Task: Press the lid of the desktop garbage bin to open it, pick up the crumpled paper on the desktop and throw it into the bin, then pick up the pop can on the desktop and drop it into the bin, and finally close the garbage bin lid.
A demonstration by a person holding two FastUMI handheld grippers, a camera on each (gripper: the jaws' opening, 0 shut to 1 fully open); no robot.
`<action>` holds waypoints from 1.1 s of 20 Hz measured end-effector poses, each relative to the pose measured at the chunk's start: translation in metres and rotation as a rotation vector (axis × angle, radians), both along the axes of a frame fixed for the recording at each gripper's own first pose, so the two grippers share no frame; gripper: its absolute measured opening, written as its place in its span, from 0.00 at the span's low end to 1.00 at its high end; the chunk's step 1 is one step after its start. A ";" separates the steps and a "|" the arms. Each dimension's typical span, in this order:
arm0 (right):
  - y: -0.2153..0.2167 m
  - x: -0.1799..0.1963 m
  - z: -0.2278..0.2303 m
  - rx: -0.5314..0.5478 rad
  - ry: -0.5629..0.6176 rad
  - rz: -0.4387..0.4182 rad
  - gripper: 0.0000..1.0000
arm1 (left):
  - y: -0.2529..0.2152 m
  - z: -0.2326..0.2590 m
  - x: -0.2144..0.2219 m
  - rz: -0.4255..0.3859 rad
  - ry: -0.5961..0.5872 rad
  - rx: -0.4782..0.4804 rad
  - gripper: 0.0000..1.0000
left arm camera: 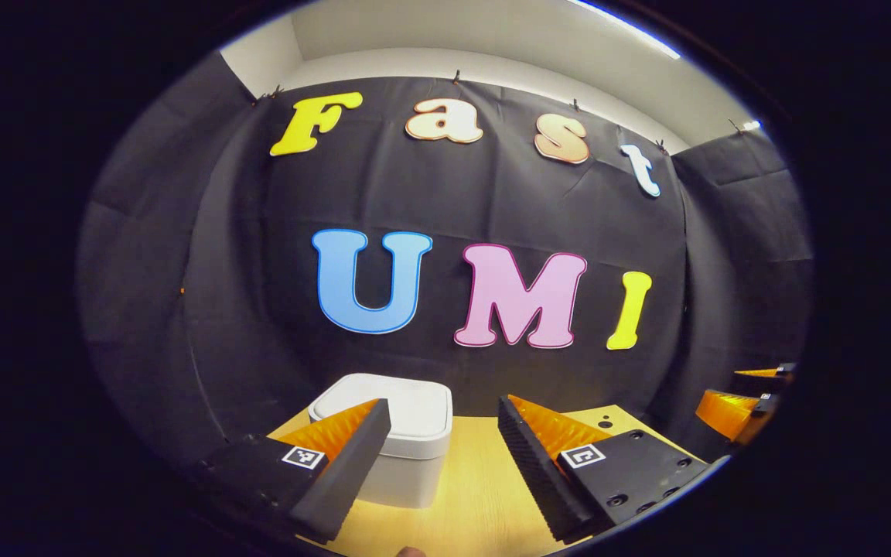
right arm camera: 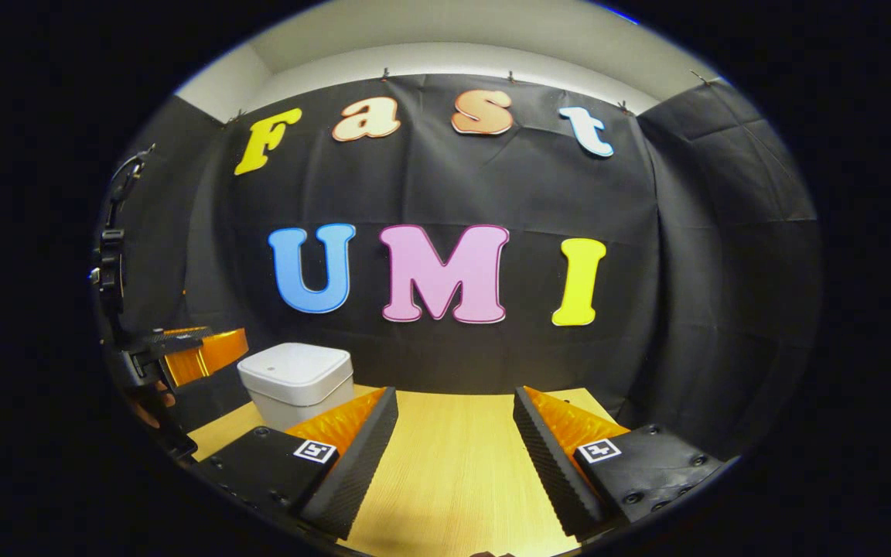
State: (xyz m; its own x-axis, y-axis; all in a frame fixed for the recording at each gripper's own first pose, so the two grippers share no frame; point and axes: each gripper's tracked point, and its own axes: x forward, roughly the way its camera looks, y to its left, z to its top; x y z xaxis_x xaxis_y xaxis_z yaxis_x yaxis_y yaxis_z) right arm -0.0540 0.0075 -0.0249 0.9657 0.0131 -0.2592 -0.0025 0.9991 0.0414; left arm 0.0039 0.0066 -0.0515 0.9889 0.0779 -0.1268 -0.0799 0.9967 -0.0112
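Note:
A white square garbage bin (left arm camera: 407, 441) with its lid down stands on the wooden table, close in front of my left gripper (left arm camera: 444, 418) and a little left of its middle. The left gripper is open, nothing between its fingers, and it hangs above the tabletop short of the bin. In the right gripper view the same bin (right arm camera: 296, 382) sits at the far left of the table. My right gripper (right arm camera: 455, 404) is open over bare wood, to the right of the bin. The other gripper (right arm camera: 202, 352) is seen at the left edge, beside the bin.
The wooden table (right arm camera: 453, 464) ends at the black cloth wall just behind the bin. In the left gripper view the right gripper (left arm camera: 739, 406) appears at the far right edge. A rig with cables (right arm camera: 109, 263) rises at the left edge of the right gripper view.

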 end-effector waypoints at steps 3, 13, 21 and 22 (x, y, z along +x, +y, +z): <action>0.008 -0.010 0.001 -0.009 -0.010 0.008 0.97 | 0.000 0.001 -0.015 0.000 -0.023 -0.012 0.95; 0.009 -0.010 0.009 -0.011 -0.037 -0.009 0.96 | -0.016 0.018 -0.022 -0.057 -0.100 0.052 0.95; 0.011 -0.013 0.015 -0.001 -0.058 0.006 0.97 | -0.027 0.020 -0.026 -0.070 -0.112 0.055 0.95; 0.015 -0.013 0.016 0.008 -0.066 0.015 0.97 | -0.028 0.020 -0.026 -0.073 -0.112 0.056 0.95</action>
State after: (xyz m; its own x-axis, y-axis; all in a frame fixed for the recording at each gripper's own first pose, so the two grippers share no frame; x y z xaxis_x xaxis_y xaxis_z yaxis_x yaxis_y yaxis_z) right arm -0.0668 0.0228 -0.0087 0.9805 0.0299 -0.1944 -0.0208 0.9986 0.0486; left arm -0.0217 -0.0211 -0.0314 0.9999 0.0089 -0.0127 -0.0084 0.9992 0.0399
